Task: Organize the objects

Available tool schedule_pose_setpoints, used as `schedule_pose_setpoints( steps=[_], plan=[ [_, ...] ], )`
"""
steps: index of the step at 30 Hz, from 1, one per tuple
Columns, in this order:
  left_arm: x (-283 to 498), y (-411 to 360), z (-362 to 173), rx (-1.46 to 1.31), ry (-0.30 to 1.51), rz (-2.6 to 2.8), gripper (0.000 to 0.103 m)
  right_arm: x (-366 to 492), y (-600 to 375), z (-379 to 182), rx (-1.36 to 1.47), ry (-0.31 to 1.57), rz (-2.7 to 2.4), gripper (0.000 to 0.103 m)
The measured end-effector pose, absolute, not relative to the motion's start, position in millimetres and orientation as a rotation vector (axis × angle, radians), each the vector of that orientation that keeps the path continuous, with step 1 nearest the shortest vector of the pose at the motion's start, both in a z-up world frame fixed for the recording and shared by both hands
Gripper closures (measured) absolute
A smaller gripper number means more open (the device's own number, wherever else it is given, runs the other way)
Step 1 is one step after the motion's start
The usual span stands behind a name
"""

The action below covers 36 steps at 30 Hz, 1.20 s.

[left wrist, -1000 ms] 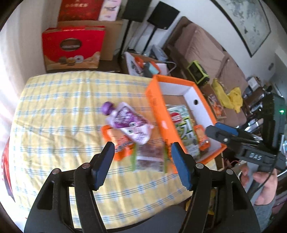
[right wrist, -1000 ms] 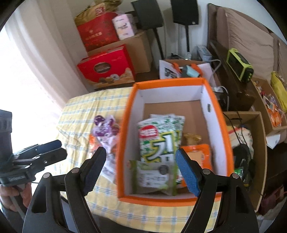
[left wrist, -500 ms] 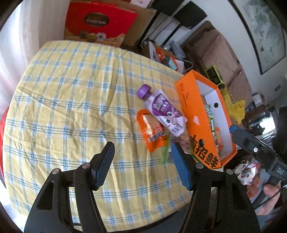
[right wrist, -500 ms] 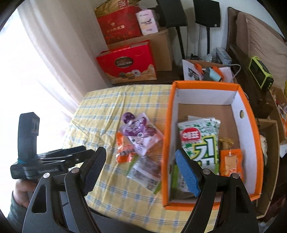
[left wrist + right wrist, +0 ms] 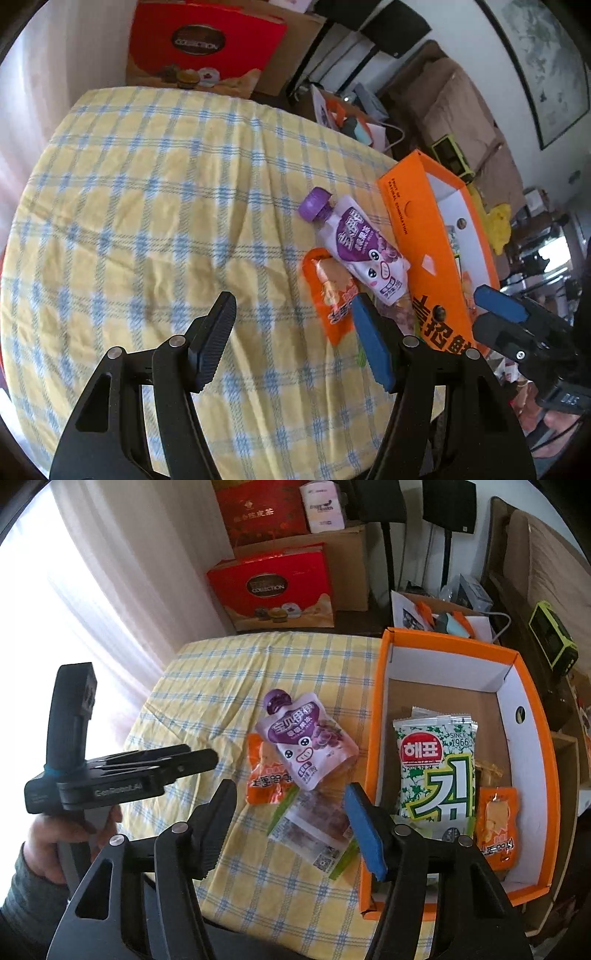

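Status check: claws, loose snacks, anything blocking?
Right claw closing, empty; left claw closing, empty. Purple pouch, orange packet, green-edged packet lie beside orange box. Nothing blocking.

"COLLECTION" on the red gift box (image 5: pixel 271 590); "SINCE 1966" and Korean "해표" on the green seaweed packet (image 5: pixel 437 764), inside the orange box (image 5: pixel 376 716); "GenRobot.AI" on the left gripper (image 5: pixel 207 758)

Light: you get strong daylight through the curtain (image 5: pixel 92 602), blown out white.
Table: the checked cloth (image 5: pixel 147 221) looks evenly lit, slightly soft.
Edges: your fisheye bends and darkens corners.
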<state>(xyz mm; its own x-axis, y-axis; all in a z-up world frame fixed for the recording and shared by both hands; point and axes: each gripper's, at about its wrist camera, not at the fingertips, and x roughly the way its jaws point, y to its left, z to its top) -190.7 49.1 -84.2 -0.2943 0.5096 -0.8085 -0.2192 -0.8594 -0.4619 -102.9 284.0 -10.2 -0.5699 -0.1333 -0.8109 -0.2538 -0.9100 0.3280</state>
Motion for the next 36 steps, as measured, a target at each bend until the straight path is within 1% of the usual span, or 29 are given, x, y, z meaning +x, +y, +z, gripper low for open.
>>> schedule_pose_setpoints(
  steps=[3,6,8,10,13,14,18,20,21,22,23,25,30,36],
  plan=[
    [-198.1,57.2,-87.4,-1.495,-0.361,2.17,0.044,-102.2,288.2,-10.6,-1.418,0.649,2.64,0.04],
    [-204.9,64.0,-91.3,-1.492,-0.371,2.149,0.054,-101.0,291.8,-10.2,-1.413,0.655,2.639,0.04],
    [-209.0,69.4,-93.9,-1.49,-0.353,2.144,0.056,-100.7,293.4,-10.0,-1.41,0.663,2.641,0.04],
    [-212.4,74.4,-95.9,-1.482,-0.335,2.137,0.063,-100.1,293.9,-10.2,-1.408,0.668,2.642,0.04],
    [-215.4,79.7,-98.3,-1.474,-0.311,2.136,0.067,-99.2,295.1,-11.1,-1.408,0.678,2.647,0.04],
    [-216.2,81.7,-99.4,-1.472,-0.309,2.129,0.069,-98.9,294.7,-11.7,-1.416,0.784,2.6,0.04],
    [-217.5,87.2,-102.9,-1.468,-0.298,2.12,0.077,-98.9,296.0,-13.9,-1.419,0.794,2.597,0.04],
    [-218.3,87.8,-104.1,-1.465,-0.295,2.125,0.077,-98.7,296.6,-14.7,-1.42,0.797,2.595,0.04],
    [-219.0,87.3,-104.6,-1.464,-0.299,2.124,0.079,-98.6,296.8,-15.0,-1.42,0.798,2.593,0.04],
    [-219.6,86.9,-104.9,-1.464,-0.3,2.127,0.085,-98.2,297.0,-15.3,-1.421,0.8,2.592,0.04],
    [-220.2,86.5,-104.8,-1.465,-0.291,2.138,0.089,-98.1,297.1,-15.6,-1.423,0.801,2.591,0.04],
    [-221.1,83.9,-104.8,-1.466,-0.29,2.154,0.103,-98.4,296.5,-15.9,-1.427,0.795,2.592,0.04],
    [-217.8,77.7,-100.0,-1.442,-0.32,2.156,0.103,-100.2,290.2,-15.5,-1.455,0.754,2.609,0.04],
    [-207.8,74.3,-87.1,-1.4,-0.337,2.135,0.103,-105.9,278.3,-15.4,-1.53,0.643,2.617,0.04]
  ],
)
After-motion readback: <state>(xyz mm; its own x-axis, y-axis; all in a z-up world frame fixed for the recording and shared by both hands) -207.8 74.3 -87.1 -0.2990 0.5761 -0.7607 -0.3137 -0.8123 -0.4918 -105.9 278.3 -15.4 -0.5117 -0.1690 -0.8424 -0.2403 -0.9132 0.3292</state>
